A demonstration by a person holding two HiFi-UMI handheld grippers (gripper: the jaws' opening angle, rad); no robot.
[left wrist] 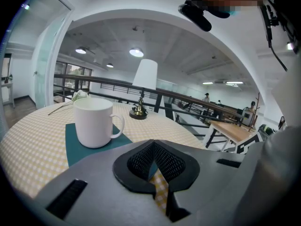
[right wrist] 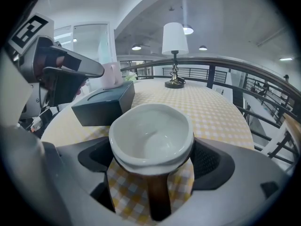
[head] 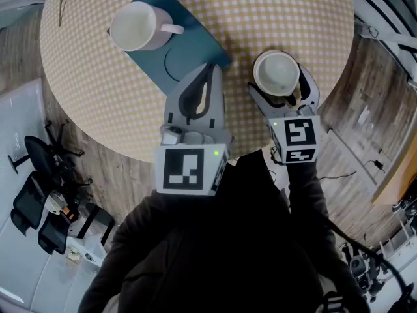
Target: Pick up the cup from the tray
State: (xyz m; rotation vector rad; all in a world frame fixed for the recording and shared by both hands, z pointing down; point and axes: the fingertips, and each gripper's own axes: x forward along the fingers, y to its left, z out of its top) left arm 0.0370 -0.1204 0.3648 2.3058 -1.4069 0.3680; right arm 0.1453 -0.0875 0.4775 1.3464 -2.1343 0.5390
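A small white cup [head: 276, 71] sits between the jaws of my right gripper [head: 279, 78], which is shut on it to the right of the teal tray [head: 199, 44]. In the right gripper view the cup [right wrist: 151, 136] fills the jaws, with checked cloth under it and a brown part below its bowl; whether it touches the table I cannot tell. A round recess [head: 183, 63] on the tray stands bare. A white mug [head: 138, 25] with a handle stays at the tray's far end. My left gripper [head: 210, 68] is shut and holds nothing, its tips over the tray's near right edge.
The round table [head: 306, 18] wears a yellow checked cloth; its near edge runs just under both grippers. A white-shaded lamp [left wrist: 142, 87] stands at the table's far side. Wooden floor, black chairs [head: 36, 194] and railings surround the table.
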